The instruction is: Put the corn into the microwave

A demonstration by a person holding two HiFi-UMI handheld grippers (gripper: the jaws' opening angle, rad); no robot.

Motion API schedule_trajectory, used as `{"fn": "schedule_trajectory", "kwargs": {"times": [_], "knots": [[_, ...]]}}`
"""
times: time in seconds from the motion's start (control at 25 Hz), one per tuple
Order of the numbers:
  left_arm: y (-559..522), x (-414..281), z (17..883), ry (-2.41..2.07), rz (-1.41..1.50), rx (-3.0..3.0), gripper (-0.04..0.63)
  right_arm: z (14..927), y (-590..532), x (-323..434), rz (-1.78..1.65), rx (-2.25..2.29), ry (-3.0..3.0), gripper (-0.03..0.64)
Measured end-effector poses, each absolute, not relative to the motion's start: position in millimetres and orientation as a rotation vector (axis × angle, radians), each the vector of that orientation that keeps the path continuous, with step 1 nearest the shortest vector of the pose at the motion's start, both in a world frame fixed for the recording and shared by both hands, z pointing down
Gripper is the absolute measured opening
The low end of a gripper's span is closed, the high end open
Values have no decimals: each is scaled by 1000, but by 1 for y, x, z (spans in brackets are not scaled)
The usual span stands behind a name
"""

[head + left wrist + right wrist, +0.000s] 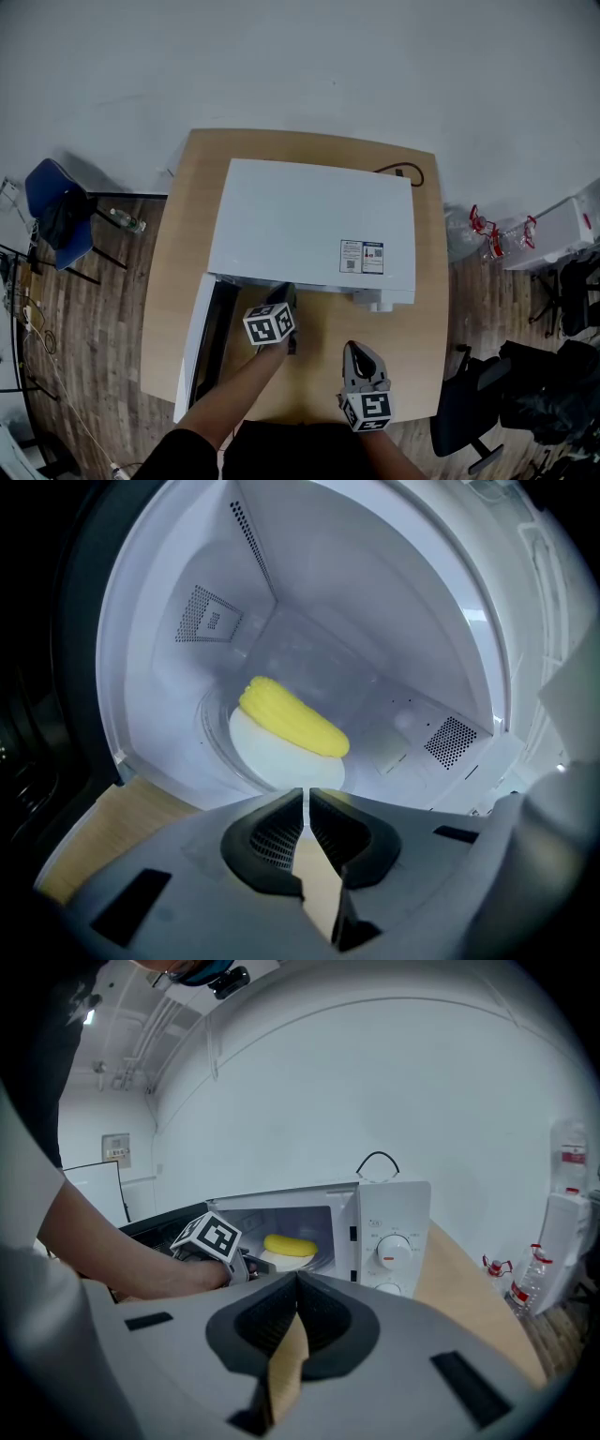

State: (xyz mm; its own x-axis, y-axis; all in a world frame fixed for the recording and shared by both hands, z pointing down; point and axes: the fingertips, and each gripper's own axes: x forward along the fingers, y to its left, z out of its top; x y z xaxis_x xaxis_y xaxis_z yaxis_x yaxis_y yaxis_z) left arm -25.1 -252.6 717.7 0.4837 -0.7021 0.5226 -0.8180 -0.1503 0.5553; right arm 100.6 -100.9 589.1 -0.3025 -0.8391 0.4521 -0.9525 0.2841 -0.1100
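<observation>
Two tools work in front of a white microwave [309,225] that stands on a wooden desk [422,319]. Its door [195,342] is swung wide open, to the left in the head view, and the lit cavity is exposed. The corn [292,719], a yellow cob, lies on its side on a white plate [267,759] on the cavity floor, roughly in the middle of the chamber.

The left tool [305,797] is at the mouth of the cavity, pointing in toward the plate. Its jaws are clenched together with only a thin slit between the pads, and they hold nothing. The corn sits beyond the tips, clear of them. The person's forearm [234,384] reaches in from the lower edge of the head view, and the marker cube [270,323] on this tool faces up.

The right tool [296,1281] is over the front part of the desk, before the control-panel side of the microwave and well apart from the corn. Its jaws are likewise pressed together and empty, with only desk surface showing below them. In the right gripper view the panel's dial [394,1251] sits to the right of the open cavity, where the corn and plate show inside. A black cable [405,173] loops on the desk behind the microwave, and a blue chair [56,211] stands on the wood floor off to the left.
</observation>
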Motion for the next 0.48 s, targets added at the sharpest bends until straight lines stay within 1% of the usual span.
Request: {"fn": "schedule_trajectory", "kwargs": {"times": [0.48], "knots": [[-267,-20,717,-1288,182,1887,29,594,-107,107,532,1621,-2249,60]]}}
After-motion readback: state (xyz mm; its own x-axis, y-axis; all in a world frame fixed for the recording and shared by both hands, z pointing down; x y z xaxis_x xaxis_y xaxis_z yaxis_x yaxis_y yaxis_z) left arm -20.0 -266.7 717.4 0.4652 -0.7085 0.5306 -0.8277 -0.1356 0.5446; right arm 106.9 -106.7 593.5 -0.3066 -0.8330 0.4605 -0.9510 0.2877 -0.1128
